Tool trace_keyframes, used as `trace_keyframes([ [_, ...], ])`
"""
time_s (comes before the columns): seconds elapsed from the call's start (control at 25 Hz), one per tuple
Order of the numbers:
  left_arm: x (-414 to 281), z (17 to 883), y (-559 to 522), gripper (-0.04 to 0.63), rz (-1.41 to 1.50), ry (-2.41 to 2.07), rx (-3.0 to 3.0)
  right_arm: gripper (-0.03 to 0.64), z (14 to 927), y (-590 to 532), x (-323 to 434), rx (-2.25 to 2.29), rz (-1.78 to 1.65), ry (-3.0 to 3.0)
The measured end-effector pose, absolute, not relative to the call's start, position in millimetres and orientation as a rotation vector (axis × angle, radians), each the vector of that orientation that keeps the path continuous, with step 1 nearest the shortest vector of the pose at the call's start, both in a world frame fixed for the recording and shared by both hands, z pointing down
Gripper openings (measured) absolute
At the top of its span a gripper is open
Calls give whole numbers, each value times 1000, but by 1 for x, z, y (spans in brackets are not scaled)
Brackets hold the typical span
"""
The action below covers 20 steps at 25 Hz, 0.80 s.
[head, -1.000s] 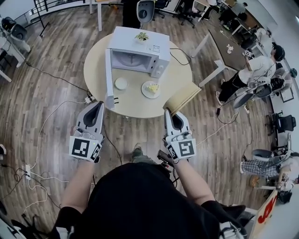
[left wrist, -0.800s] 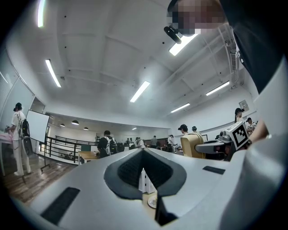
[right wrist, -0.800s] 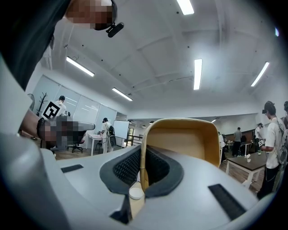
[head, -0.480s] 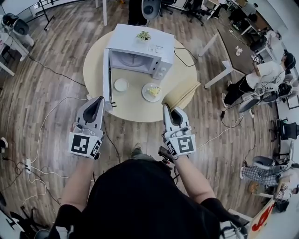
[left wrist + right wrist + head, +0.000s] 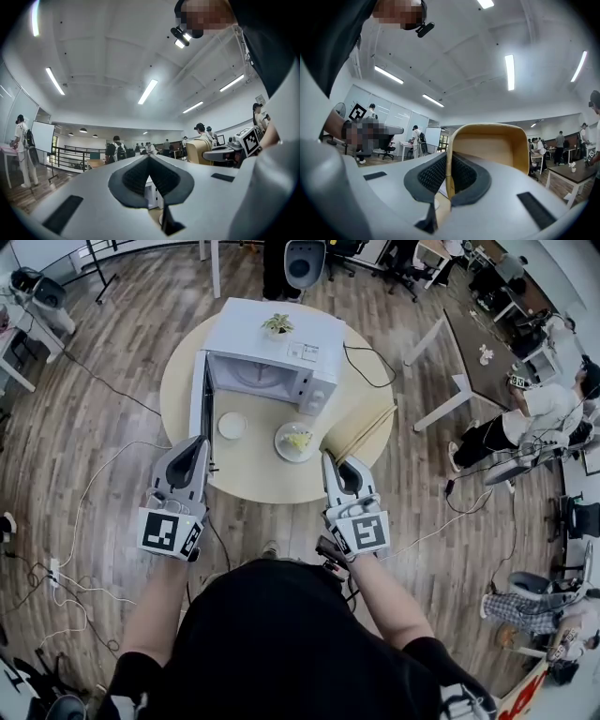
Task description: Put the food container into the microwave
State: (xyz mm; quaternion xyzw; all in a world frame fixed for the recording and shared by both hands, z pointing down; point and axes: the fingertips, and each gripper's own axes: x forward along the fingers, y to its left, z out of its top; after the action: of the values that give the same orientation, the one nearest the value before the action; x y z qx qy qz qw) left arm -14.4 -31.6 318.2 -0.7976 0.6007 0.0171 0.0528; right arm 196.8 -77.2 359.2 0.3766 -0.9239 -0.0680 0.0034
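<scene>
Head cam sits on top of the person's head and looks almost straight down, super wide, so the whole round table [image 5: 253, 474] and the microwave [image 5: 272, 334] are well below it. The left tool [image 5: 195, 444] has its cam low behind the jaws, facing level toward the microwave, though the ceiling fills most of the frame. The cam on the right tool [image 5: 329, 459] sits the same way but faces the yellow chair [image 5: 492, 145] close up. Each shares that bit with the head cam.

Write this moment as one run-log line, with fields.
microwave: door open | food container: on table | left gripper: shut, empty | right gripper: shut on chair back
</scene>
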Motion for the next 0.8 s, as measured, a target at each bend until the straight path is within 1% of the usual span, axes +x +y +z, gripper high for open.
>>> trace_keyframes([
  [0.32, 11, 321, -57, 18, 32, 1837, -2408, 25, 368, -106, 214, 1130, -221, -2918],
  [0.8, 15, 339, -90, 18, 35, 1811, -2470, 25, 372, -126, 209, 1170, -216, -2890],
])
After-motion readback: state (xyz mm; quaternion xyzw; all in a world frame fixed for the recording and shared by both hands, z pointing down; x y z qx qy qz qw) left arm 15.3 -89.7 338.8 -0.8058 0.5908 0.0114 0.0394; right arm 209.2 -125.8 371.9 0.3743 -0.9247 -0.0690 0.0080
